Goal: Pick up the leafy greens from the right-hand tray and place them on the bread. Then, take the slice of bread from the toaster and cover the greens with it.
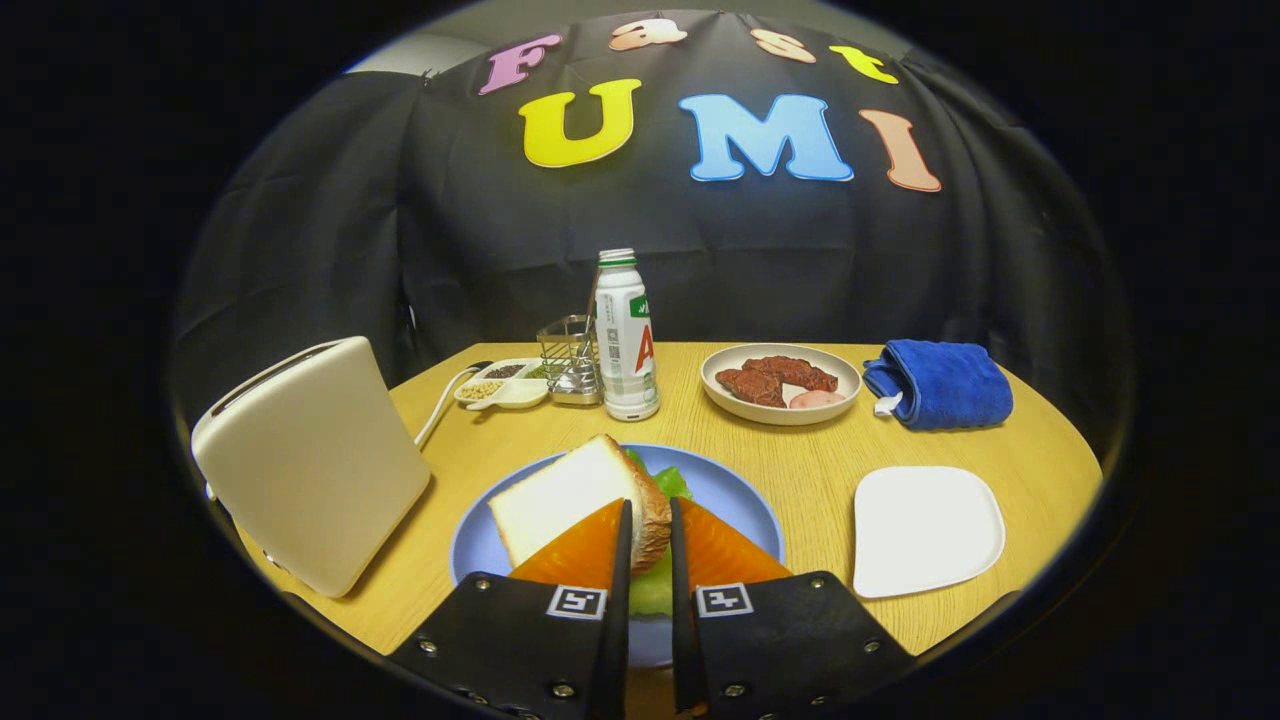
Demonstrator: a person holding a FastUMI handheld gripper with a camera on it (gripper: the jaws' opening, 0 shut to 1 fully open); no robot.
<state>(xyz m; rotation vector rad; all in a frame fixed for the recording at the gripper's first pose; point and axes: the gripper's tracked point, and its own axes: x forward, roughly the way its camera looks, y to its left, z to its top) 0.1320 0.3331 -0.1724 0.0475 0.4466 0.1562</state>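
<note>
The tongs [648,540] are drawn narrow, and a slice of bread [575,490] is held between the two fingers by its crusted edge, tilted up over the blue plate [745,500]. The leafy greens [672,483] are seen just beyond the fingers, peeping out beside the slice, with more green low between the fingers; they already lie on the plate, and the white tray [925,530] on the right of the desk [800,450] has nothing on it. The toaster [315,465] stands close by on the left of the plate, its slot not visible enough for its contents to be judged. Beneath the fingers an orange layer shows on both sides; what it is cannot be told.

The covering step is judged to be in hand. It would be done well if the slice were lowered flat rather than on its corner, squared over the greens so that no leaf is dragged aside, and let go only once it is borne from below. The fingers should then be parted gently and drawn back level, so that the slice is not pulled off with them.
</note>
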